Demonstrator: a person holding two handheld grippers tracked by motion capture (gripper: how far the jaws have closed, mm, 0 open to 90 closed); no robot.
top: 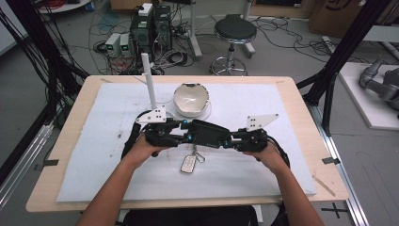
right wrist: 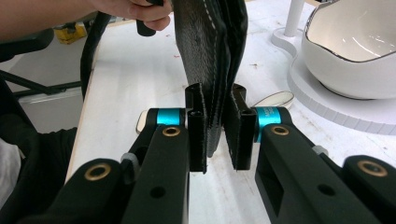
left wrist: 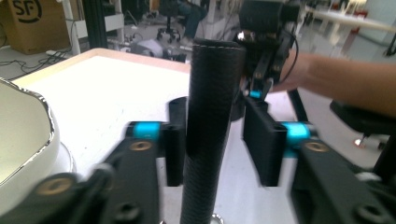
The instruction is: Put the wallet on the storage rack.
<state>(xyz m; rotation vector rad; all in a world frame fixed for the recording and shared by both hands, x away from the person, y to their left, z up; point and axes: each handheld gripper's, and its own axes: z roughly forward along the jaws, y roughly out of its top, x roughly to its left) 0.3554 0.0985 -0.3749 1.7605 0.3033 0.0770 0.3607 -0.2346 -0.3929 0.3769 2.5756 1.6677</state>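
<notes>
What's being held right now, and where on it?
A black leather case. The right tool clamps one end; at the other end it sits between the left tool's jaws, with a gap on one side.

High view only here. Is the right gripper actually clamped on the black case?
Observer: Yes. In the right gripper view, the right gripper has both pads pressed flat on the case.
Operator: And the left one?
Observer: The left gripper is open. In the left gripper view the case stands between its jaws, but there is a clear gap between it and the pad on that view's right.
</notes>
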